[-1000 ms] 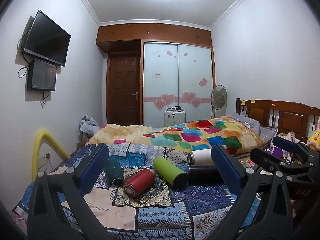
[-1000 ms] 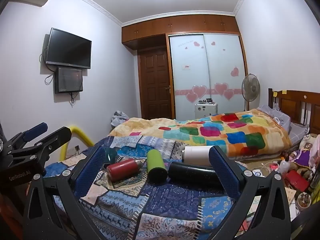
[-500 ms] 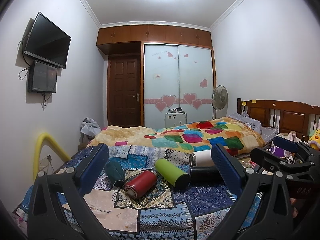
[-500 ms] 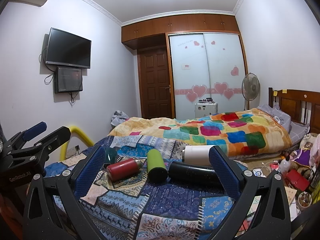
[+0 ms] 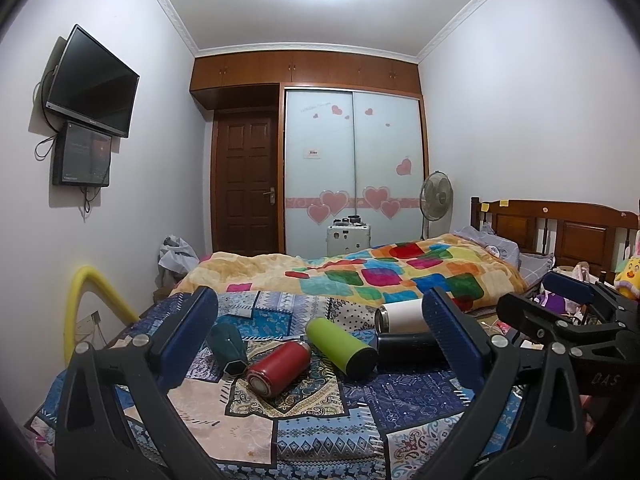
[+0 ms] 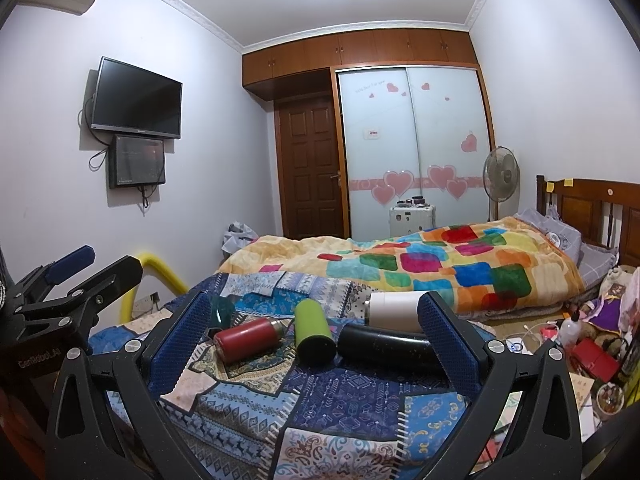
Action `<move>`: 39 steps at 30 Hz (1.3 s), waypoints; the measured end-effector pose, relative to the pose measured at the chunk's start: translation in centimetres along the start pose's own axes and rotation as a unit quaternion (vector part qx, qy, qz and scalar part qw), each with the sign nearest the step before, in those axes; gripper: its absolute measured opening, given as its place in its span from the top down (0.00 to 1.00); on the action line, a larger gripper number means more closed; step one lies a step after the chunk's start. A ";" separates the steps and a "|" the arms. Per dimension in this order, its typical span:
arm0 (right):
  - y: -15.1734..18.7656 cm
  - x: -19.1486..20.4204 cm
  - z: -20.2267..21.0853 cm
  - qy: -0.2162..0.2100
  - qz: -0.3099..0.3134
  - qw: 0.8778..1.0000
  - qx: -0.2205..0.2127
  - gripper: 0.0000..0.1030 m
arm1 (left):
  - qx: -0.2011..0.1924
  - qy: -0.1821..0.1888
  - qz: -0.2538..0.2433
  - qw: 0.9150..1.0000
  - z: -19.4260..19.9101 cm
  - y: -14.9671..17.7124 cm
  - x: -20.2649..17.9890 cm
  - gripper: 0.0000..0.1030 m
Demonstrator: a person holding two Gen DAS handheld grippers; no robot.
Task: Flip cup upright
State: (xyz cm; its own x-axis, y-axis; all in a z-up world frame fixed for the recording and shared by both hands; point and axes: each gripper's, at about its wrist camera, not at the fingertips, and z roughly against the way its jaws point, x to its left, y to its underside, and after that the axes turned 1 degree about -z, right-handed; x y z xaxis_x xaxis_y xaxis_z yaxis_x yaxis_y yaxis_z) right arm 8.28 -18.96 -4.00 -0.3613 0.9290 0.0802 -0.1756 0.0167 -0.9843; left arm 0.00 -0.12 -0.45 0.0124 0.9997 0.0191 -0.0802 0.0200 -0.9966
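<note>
Several cups lie on their sides on a patterned blue cloth [image 5: 328, 432]: a dark teal cup [image 5: 228, 346], a red one [image 5: 278, 368], a green one [image 5: 340, 344], a black one [image 5: 408, 348] and a white one [image 5: 400, 316]. My left gripper [image 5: 320, 344] is open and empty, held above and short of them. My right gripper [image 6: 312, 340] is open and empty too, facing the red cup [image 6: 248, 338], green cup [image 6: 312, 332], black cup [image 6: 384, 346] and white cup [image 6: 394, 310]. The teal cup [image 6: 222, 310] is partly hidden behind the left pad.
A bed with a colourful quilt [image 5: 380, 276] lies behind the cloth, with a wooden headboard [image 5: 560, 232] at right. A yellow padded rail [image 5: 80, 304] stands at left. Clutter [image 6: 588, 352] covers the floor at right. The other gripper shows at each view's edge.
Both views have shifted only slightly; the left camera has tilted up a little. The cups have not moved and both grippers stay open.
</note>
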 end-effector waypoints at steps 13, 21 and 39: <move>-0.1 -0.1 0.2 0.001 -0.005 1.000 -0.001 0.00 | 0.000 0.000 0.000 1.000 0.0 0.0 0.1 0.00; -0.2 0.0 0.2 0.001 -0.005 1.000 -0.001 0.00 | -0.002 0.000 0.001 1.000 0.2 -0.1 0.2 0.00; -0.2 -0.1 -0.1 0.001 -0.006 1.000 0.005 0.00 | 0.013 0.012 0.003 1.000 -0.6 0.2 0.4 0.00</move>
State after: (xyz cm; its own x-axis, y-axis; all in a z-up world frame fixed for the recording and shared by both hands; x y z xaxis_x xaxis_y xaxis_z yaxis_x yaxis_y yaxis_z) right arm 8.45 -19.02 -3.85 -0.3581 0.9292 0.0914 -0.1894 0.0236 -0.9816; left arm 0.59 0.24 -0.71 0.0350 0.9993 0.0109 -0.1063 0.0146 -0.9942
